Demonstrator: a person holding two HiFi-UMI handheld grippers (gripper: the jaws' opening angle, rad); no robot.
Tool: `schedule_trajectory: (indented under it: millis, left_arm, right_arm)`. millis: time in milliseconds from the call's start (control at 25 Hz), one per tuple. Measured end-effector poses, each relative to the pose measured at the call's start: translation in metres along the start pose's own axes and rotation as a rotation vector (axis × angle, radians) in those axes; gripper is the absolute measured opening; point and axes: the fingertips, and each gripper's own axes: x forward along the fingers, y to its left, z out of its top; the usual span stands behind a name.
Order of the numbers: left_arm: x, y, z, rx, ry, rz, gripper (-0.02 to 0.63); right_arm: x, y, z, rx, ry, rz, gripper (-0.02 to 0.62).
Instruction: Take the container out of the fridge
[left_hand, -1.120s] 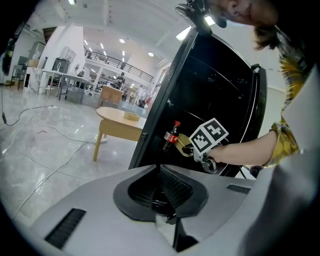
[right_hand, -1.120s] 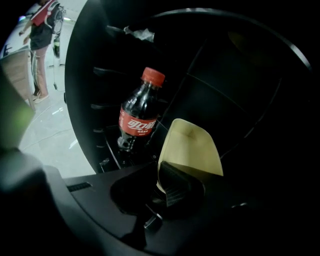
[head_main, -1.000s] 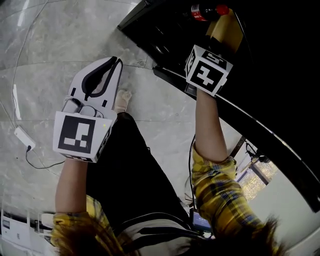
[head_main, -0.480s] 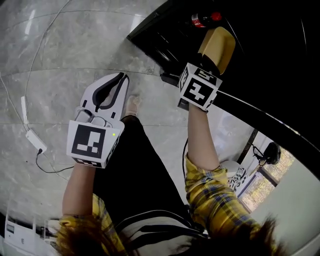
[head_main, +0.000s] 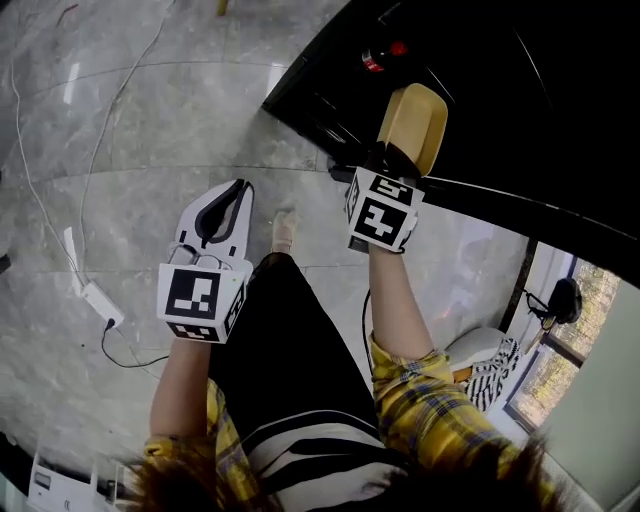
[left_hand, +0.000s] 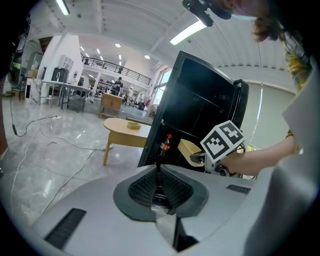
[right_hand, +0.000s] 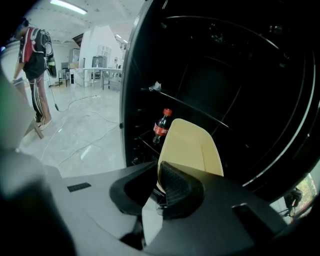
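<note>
No text can be read
The bottle (right_hand: 161, 128) far in the fridge (right_hand: 225, 75) wears a red label, its print too small to read; the left cube (head_main: 200, 300) and right cube (head_main: 382, 210) show only black-and-white squares

Empty left hand-held gripper (left_hand: 160, 172), jaws together; beyond, tan container (left_hand: 189, 151) beside cola bottle (left_hand: 164, 145)

I've drawn my right gripper (head_main: 393, 160) back, and the container (head_main: 413, 112) it holds now sits farther from the bottle (head_main: 378, 56).
</note>
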Motion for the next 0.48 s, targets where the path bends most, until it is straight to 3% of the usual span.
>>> schedule_trajectory:
  millis: [240, 480]
  left_arm:
    - [-0.028, 0.005, 0.03, -0.025, -0.043, 0.055, 0.034]
    - [-0.046, 0.002, 0.067, 0.032, -0.073, 0.058, 0.034]
  right_arm:
    - [-0.047, 0.012, 0.004, 0.023, -0.024, 0.039, 0.048]
    - [-0.089, 0.019, 0.016, 0.026, -0.063, 0.086, 0.048]
